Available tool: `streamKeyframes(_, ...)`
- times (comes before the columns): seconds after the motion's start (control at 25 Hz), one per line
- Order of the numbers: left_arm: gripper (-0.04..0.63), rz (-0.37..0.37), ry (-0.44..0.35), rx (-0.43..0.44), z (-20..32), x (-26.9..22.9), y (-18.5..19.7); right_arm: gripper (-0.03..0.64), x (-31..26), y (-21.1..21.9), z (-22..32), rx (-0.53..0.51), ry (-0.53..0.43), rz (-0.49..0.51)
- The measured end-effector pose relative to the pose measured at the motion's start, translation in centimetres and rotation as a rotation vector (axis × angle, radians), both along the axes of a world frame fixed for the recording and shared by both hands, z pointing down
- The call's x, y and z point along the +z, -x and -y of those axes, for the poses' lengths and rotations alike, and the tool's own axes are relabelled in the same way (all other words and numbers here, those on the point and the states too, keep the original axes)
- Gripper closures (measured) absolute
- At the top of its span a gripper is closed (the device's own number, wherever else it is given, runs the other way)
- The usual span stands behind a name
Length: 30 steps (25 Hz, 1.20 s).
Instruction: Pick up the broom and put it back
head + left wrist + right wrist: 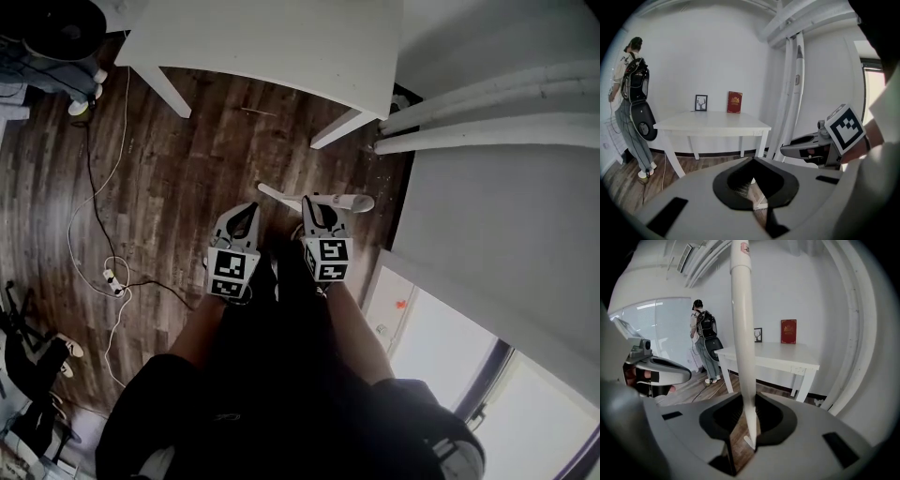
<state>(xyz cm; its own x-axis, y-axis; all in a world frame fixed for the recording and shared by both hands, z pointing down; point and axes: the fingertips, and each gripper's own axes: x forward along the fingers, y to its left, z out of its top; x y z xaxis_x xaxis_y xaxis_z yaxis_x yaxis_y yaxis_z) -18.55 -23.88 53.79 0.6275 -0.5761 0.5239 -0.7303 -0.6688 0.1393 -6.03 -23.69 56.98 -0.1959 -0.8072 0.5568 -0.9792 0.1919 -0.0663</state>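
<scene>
The broom's white handle [355, 202] lies across the tips of my right gripper [317, 210], just above the wood floor. In the right gripper view the handle [743, 333] rises from between the jaws to the top of the picture, and my right gripper [743, 440] is shut on it. Its brush head is not in sight. My left gripper [247, 217] hangs beside it to the left, shut with nothing in it. In the left gripper view the tips of that gripper [754, 206] meet, and the right gripper [806, 147] shows at the right.
A white table [272, 47] stands ahead, with a small picture frame [701, 102] and a red book [735, 102] on it. White pipes [487, 112] run along the wall at the right. A person with a backpack [633, 93] stands at the left. Cables [103, 272] trail over the floor.
</scene>
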Motion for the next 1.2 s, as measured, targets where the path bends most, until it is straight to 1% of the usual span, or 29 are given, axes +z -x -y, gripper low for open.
streamKeyframes(0.16, 0.595, 0.036, 0.018, -0.017, 1.0, 1.8, 0.4, 0.518, 1.5, -0.1, 0.8, -0.029, 0.025, 0.017)
streamKeyframes(0.32, 0.595, 0.047, 0.042, -0.08, 1.3, 2.9, 0.3, 0.518, 2.9, -0.3, 1.3, -0.087, 0.058, 0.037)
streamKeyframes(0.48, 0.595, 0.064, 0.06, -0.134, 1.8, 4.2, -0.9, 0.518, 4.5, -0.6, 2.4, -0.161, 0.078, 0.055)
streamKeyframes(0.68, 0.595, 0.095, 0.079, -0.285, 2.8, 6.5, -1.2, 0.518, 6.3, -1.0, 3.2, -0.297, 0.09, 0.081)
streamKeyframes(0.76, 0.595, 0.108, 0.076, -0.314, 3.3, 7.2, -1.7, 0.518, 7.3, -1.5, 3.6, -0.339, 0.095, 0.085)
streamKeyframes(0.88, 0.595, 0.099, 0.073, -0.334, 4.1, 7.8, -2.8, 0.518, 8.9, -1.9, 4.8, -0.41, 0.121, 0.065)
streamKeyframes(0.96, 0.595, 0.101, 0.082, -0.33, 3.7, 8.1, -3.7, 0.518, 10.1, -2.0, 4.9, -0.442, 0.148, 0.065)
streamKeyframes(1.08, 0.595, 0.099, 0.085, -0.305, 3.6, 8.8, -5.7, 0.518, 11.5, -2.6, 5.4, -0.465, 0.144, 0.074)
streamKeyframes(1.2, 0.595, 0.112, 0.053, -0.243, 4.4, 9.2, -7.4, 0.518, 12.6, -3.3, 6.3, -0.467, 0.145, 0.058)
